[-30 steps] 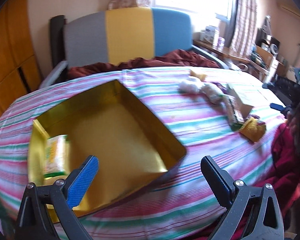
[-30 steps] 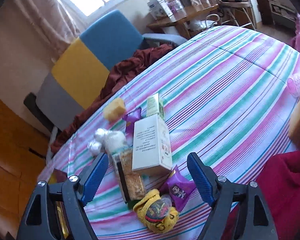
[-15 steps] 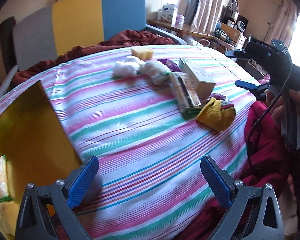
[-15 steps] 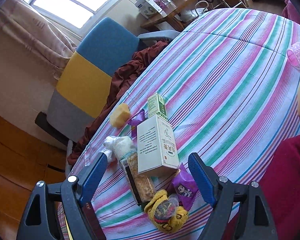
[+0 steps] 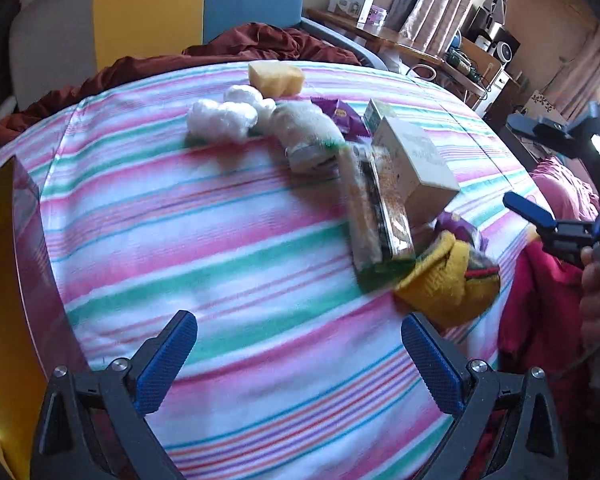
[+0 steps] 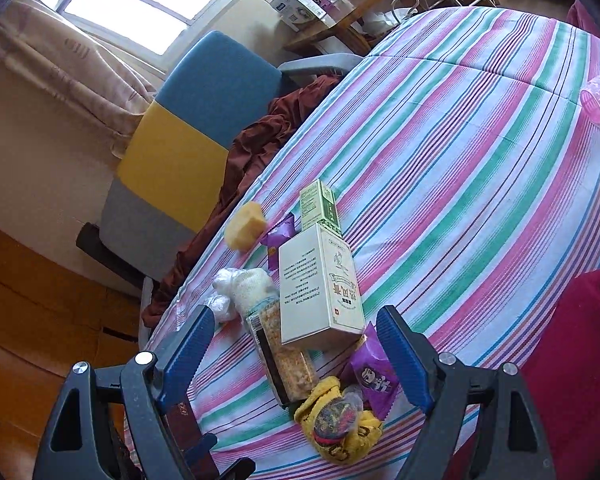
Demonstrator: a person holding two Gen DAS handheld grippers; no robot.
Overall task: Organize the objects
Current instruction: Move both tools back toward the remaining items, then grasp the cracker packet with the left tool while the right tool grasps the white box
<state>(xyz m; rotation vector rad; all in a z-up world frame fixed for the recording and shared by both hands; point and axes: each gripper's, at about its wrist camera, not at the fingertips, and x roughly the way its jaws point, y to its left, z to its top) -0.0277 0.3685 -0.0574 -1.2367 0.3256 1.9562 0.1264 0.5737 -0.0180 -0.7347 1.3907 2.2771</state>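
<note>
on a striped surface (image 5: 204,248), a cluster of items lies together: a white carton (image 6: 320,280) beside a snack packet (image 6: 288,356), a yellow knit pouch (image 6: 340,428), purple sachets (image 6: 374,376), cotton balls (image 5: 220,118) and a yellow sponge (image 5: 276,76). the left gripper (image 5: 300,360) and right gripper (image 6: 296,356) hover with fingers spread, holding nothing; a gold tin (image 5: 0,280) sits at the left edge.

Box (image 6: 319,285) between cracker pack (image 6: 288,354) and snack pouch (image 6: 370,374).
</note>
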